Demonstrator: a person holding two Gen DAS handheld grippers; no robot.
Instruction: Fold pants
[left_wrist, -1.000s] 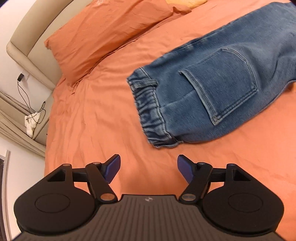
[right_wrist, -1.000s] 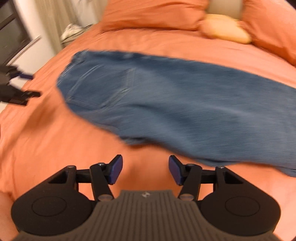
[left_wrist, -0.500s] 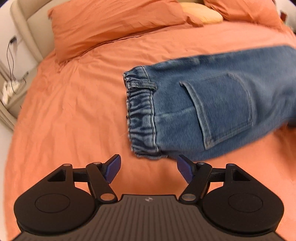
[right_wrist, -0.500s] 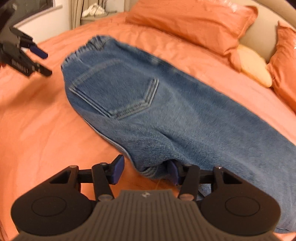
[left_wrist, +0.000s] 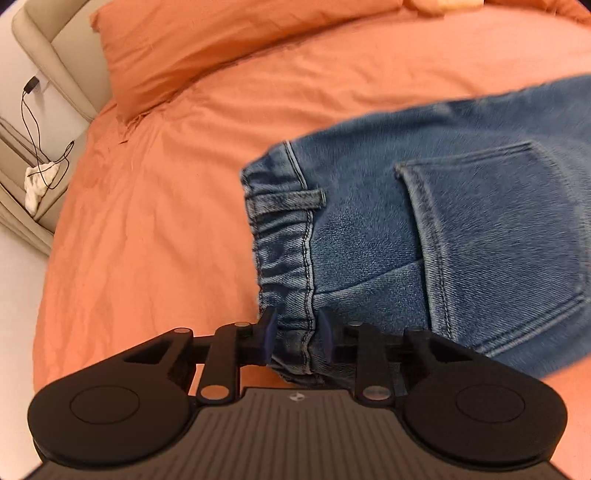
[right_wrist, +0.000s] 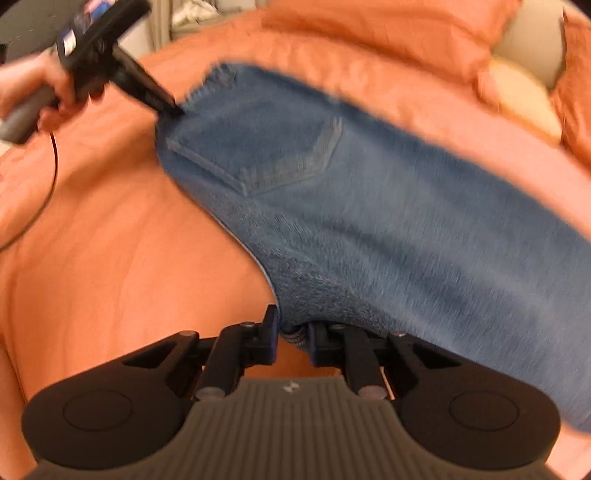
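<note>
Blue denim pants (left_wrist: 461, 229) lie folded lengthwise on the orange bed, back pocket up. My left gripper (left_wrist: 297, 338) is shut on the elastic waistband (left_wrist: 288, 266) at its near corner. In the right wrist view the pants (right_wrist: 369, 206) stretch from upper left to lower right, blurred. My right gripper (right_wrist: 293, 338) is shut on the near edge of the pants at the crotch bend. The left gripper also shows in the right wrist view (right_wrist: 173, 109), held by a hand, its tips at the waistband corner.
The orange bedsheet (left_wrist: 155, 229) spreads to the left. Orange pillows (left_wrist: 207, 48) lie at the head against a beige headboard (left_wrist: 55, 55). A yellow cushion (right_wrist: 524, 99) sits between pillows. A bedside stand with a cable and white cloth (left_wrist: 37, 181) is at far left.
Both grippers moved in onto the pants and closed: the left on the waistband corner, the right on the near crotch edge. Both were open before.
</note>
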